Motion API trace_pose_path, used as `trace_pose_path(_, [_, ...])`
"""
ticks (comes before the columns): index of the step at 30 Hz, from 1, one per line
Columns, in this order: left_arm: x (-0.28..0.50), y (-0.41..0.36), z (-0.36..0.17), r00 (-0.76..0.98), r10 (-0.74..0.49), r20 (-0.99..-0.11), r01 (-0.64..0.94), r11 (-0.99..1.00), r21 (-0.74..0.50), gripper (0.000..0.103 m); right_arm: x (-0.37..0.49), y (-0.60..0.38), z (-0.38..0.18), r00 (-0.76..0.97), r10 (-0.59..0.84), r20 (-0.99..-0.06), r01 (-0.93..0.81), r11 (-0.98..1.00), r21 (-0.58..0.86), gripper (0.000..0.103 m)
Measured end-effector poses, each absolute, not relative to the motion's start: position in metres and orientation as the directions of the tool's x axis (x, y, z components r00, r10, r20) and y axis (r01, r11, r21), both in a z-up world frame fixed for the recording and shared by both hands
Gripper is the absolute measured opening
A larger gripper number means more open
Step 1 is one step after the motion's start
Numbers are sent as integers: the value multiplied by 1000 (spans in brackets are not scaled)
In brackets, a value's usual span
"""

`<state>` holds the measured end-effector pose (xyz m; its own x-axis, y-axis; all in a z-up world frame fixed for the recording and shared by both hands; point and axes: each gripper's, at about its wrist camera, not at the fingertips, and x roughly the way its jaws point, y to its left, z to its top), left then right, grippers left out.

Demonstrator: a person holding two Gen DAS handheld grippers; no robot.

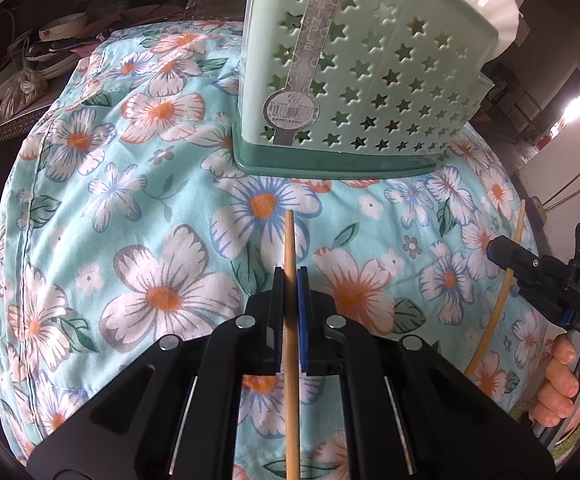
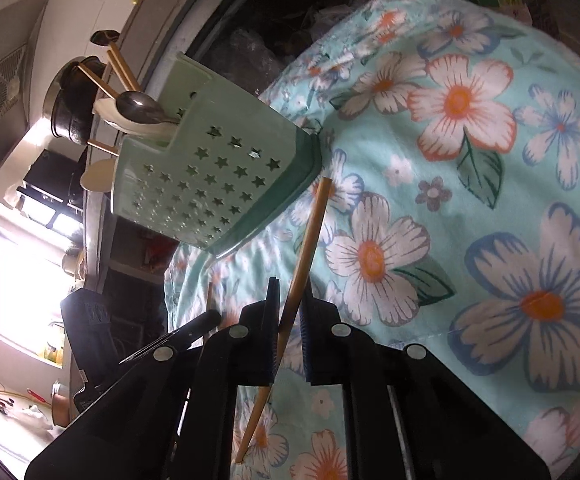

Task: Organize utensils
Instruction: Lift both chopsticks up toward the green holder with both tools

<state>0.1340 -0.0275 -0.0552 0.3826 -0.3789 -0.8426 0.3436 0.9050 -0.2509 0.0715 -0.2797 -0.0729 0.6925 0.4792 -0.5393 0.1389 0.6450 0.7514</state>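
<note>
**Both grippers have a chopstick each**

Flowery teal tablecloth [image 1: 138,208] covers the whole table, with kitchen clutter along the far edge. Mint green utensil holder [image 1: 353,80] with star cutouts stands on the cloth at about 12 o'clock in the left wrist view.

Left gripper [image 1: 290,276] has its fingers nearly closed, pinching a wooden chopstick [image 1: 290,240] that pokes forward toward the holder's base without touching it.

Right gripper [image 2: 290,300] is clamped the same way on a second chopstick [image 2: 309,232], tip just beside the holder's dark green base. In this view the holder sits at about 10 o'clock, with a metal spoon [image 2: 138,102] and more chopsticks sticking out the top.
</note>
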Motion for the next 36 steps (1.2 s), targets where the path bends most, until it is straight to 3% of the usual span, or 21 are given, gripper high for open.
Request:
trace_pose_path(15, [104,-2,40,529,-491,-693,396,864,-310,5,48,-277,-18,781,397,-483,41,738,674,7])
trace_pose_path(36, [94,10,60,584,-493,-645,409,865,-291,5,41,-275,-1,808,379,-451,10,757,654,6])
